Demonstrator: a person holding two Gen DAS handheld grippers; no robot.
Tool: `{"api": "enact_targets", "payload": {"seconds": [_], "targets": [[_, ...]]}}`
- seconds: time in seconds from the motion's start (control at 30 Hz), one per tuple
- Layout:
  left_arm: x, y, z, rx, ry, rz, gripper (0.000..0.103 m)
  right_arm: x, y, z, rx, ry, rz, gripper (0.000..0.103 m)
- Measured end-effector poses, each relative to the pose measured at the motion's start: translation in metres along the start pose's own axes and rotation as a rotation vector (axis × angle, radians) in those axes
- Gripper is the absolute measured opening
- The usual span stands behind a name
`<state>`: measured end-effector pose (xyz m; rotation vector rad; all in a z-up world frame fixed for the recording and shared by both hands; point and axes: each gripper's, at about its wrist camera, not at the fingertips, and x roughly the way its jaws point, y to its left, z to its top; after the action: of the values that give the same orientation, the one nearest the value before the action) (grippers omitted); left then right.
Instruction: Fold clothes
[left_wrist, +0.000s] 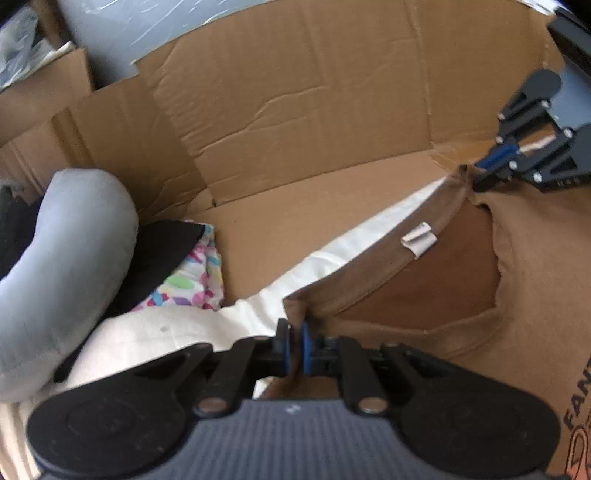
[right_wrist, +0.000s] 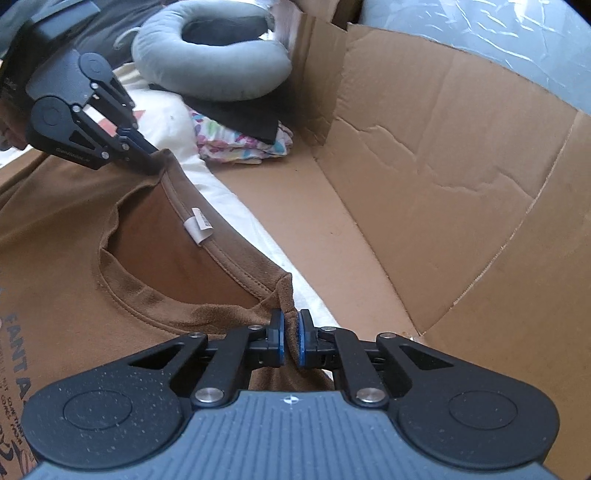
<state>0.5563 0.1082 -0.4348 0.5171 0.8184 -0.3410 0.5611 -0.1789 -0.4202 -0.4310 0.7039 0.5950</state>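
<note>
On the cream sheet: brown T-shirt (right_wrist: 74, 229) lies spread front-up, neckline toward the cardboard, its printed chest toward the person.
Surface: cream sheet (left_wrist: 155, 332) covers what may be a bed; whether it is one cannot be told.
Left gripper (left_wrist: 294, 341): jaws pressed together on a fold of the shirt's shoulder edge at one end of the collar.
Right gripper (right_wrist: 290, 341): jaws likewise pinching brown cloth at the other end of the collar.
Why held so: two grips on either side of the neck opening (left_wrist: 424, 266) pull the top edge straight, so the shirt can probably be lifted or laid over evenly.
Collar tag (right_wrist: 201, 225): white label shows inside the back neckband, so the neck gapes open between the grips.
Cardboard (right_wrist: 443, 166): flattened box stands as a wall behind the sheet.
Set aside: grey neck pillow (right_wrist: 210, 62) rests on a dark cloth (right_wrist: 243, 118) and a patterned garment (right_wrist: 243, 144), well apart from the shirt, likely to keep the folding area free.
Stage: judged early; no fold yet made.
</note>
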Motion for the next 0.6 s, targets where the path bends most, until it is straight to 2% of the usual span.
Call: {"api": "enact_targets", "payload": {"seconds": [0.1,0.23,0.27,0.33,0.37,0.43,0.53,0.6], "targets": [[0.015,-0.005,-0.003,-0.010,0.053,0.002,0.008,0.015,0.002,-0.001,0.019,0.036,-0.009,0.006],[0.018,-0.011,0.001,-0.004,0.080,0.044,0.017,0.017,0.005,0.001,0.052,0.049,-0.038,0.010],[0.016,-0.010,0.003,-0.007,0.085,0.052,0.020,0.011,0.003,0.002,0.068,0.036,-0.030,0.014],[0.008,-0.010,0.007,-0.006,0.077,0.072,0.037,-0.005,0.001,0.001,0.094,0.009,-0.030,0.029],[0.003,-0.008,0.008,-0.015,0.073,0.082,0.040,-0.014,0.000,0.001,0.106,-0.005,-0.037,0.035],[-0.007,-0.006,0.012,-0.036,0.066,0.099,0.042,-0.032,-0.007,-0.002,0.156,-0.025,-0.055,0.039],[-0.022,-0.003,0.023,-0.105,0.073,0.080,0.042,-0.060,-0.017,-0.012,0.248,-0.036,-0.069,0.039],[-0.032,-0.010,0.034,-0.107,0.064,0.064,0.042,-0.079,-0.022,-0.022,0.299,-0.045,-0.079,0.039]]}}
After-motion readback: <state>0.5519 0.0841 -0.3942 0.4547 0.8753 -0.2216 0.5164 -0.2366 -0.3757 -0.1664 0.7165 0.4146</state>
